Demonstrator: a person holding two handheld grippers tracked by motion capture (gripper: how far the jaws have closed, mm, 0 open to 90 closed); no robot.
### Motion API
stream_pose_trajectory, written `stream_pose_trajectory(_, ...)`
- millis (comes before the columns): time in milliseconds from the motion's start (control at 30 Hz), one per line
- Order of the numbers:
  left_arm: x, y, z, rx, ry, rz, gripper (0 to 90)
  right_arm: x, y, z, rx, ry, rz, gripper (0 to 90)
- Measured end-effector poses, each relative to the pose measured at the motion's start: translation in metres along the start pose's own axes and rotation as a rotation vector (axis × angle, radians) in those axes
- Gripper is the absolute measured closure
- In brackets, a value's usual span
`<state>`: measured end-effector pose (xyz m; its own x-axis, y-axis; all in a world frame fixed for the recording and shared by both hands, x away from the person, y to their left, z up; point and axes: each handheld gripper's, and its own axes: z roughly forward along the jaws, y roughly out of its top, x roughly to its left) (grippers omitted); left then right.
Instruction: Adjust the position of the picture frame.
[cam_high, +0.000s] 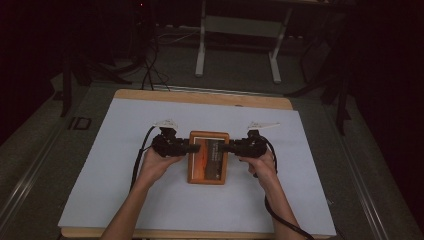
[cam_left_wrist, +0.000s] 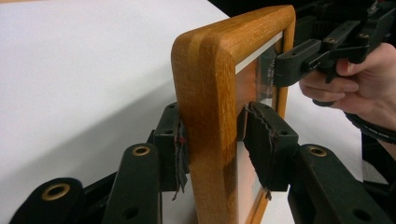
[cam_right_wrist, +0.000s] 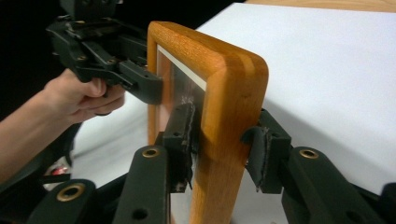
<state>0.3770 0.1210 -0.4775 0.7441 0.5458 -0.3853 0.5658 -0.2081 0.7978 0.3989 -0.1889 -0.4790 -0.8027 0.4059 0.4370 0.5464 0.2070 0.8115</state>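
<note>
Your left gripper (cam_left_wrist: 212, 140) pinches the frame's (cam_high: 208, 157) left edge, and your right gripper (cam_right_wrist: 224, 140) pinches its right edge. You hold the wooden frame between your hands (cam_high: 159, 162), over the middle of the white sheet (cam_high: 125, 150).

Picture frame (cam_high: 208, 157) sits near the middle of the table (cam_high: 115, 165), on the sheet (cam_high: 300, 200) that covers most of the tabletop. Left tongs (cam_high: 194, 147) meet the frame's left side, right tongs (cam_high: 223, 147) its right side, one hand behind each. In the left gripper view (cam_left_wrist: 212, 140) and the right gripper view (cam_right_wrist: 219, 149), a frame rail stands between each pair of jaws.
</note>
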Motion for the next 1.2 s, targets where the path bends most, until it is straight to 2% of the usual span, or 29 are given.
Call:
stream_pose_trajectory(33, 0.0, 0.0, 0.0, 0.0, 0.0, 0.0, 57.8, 0.0, 0.0, 0.0, 0.0, 0.0, 0.0, 62.3)
stream_pose_trajectory(67, 0.0, 0.0, 0.003, 0.005, 0.027, 0.005, 56.6, 0.001, 0.001, 0.002, 0.012, -0.035, -0.001, 60.3)
stream_pose_trajectory(100, 0.0, 0.0, 0.003, 0.005, 0.027, 0.005, 55.6, 0.001, 0.002, 0.004, 0.017, -0.055, -0.003, 59.2)
stream_pose_trajectory(133, 0.0, 0.0, 0.006, 0.006, 0.044, -0.001, 54.9, 0.001, 0.002, 0.005, 0.021, -0.069, -0.002, 58.5)
stream_pose_trajectory(267, 0.003, -0.001, 0.009, 0.008, 0.059, -0.023, 54.3, 0.0, 0.003, 0.007, 0.029, -0.097, 0.009, 56.8)
stream_pose_trajectory(367, 0.007, -0.002, 0.012, 0.027, 0.092, -0.044, 53.5, -0.002, 0.004, 0.012, 0.046, -0.155, 0.029, 53.9)
stream_pose_trajectory(433, 0.01, -0.002, 0.013, 0.03, 0.089, -0.055, 53.6, -0.003, 0.004, 0.014, 0.049, -0.165, 0.036, 53.5)
stream_pose_trajectory(500, 0.014, -0.003, 0.015, 0.031, 0.079, -0.079, 53.5, -0.009, 0.003, 0.017, 0.051, -0.165, 0.068, 53.1)
stream_pose_trajectory(533, 0.017, -0.003, 0.016, 0.033, 0.078, -0.091, 53.5, -0.009, 0.003, 0.017, 0.051, -0.165, 0.068, 52.8)
stream_pose_trajectory(567, 0.021, -0.004, 0.02, 0.038, 0.075, -0.12, 53.0, -0.014, 0.002, 0.021, 0.059, -0.171, 0.093, 51.4)
stream_pose_trajectory(633, 0.021, -0.004, 0.02, 0.038, 0.075, -0.12, 52.9, -0.016, 0.001, 0.022, 0.064, -0.174, 0.101, 51.4)
stream_pose_trajectory(667, 0.028, -0.006, 0.024, 0.04, 0.062, -0.157, 52.9, -0.016, 0.001, 0.022, 0.064, -0.174, 0.101, 50.9)
stream_pose_trajectory(700, 0.03, -0.007, 0.025, 0.041, 0.056, -0.17, 52.6, -0.021, -0.001, 0.026, 0.073, -0.177, 0.131, 49.4)
stream_pose_trajectory(900, 0.04, -0.015, 0.036, 0.065, 0.045, -0.219, 48.8, -0.032, -0.008, 0.033, 0.084, -0.173, 0.189, 47.4)
stream_pose_trajectory(933, 0.042, -0.018, 0.038, 0.063, 0.046, -0.237, 48.7, -0.037, -0.013, 0.035, 0.088, -0.172, 0.213, 46.9)
stream_pose_trajectory(1033, 0.044, -0.021, 0.04, 0.087, 0.074, -0.239, 48.3, -0.041, -0.017, 0.037, 0.112, -0.185, 0.229, 45.9)
stream_pose_trajectory(1100, 0.045, -0.021, 0.039, 0.087, 0.071, -0.239, 48.9, -0.045, -0.019, 0.035, 0.111, -0.17, 0.247, 47.8)
stream_pose_trajectory(1200, 0.045, -0.021, 0.039, 0.087, 0.069, -0.237, 48.9, -0.045, -0.02, 0.035, 0.107, -0.17, 0.246, 47.7)
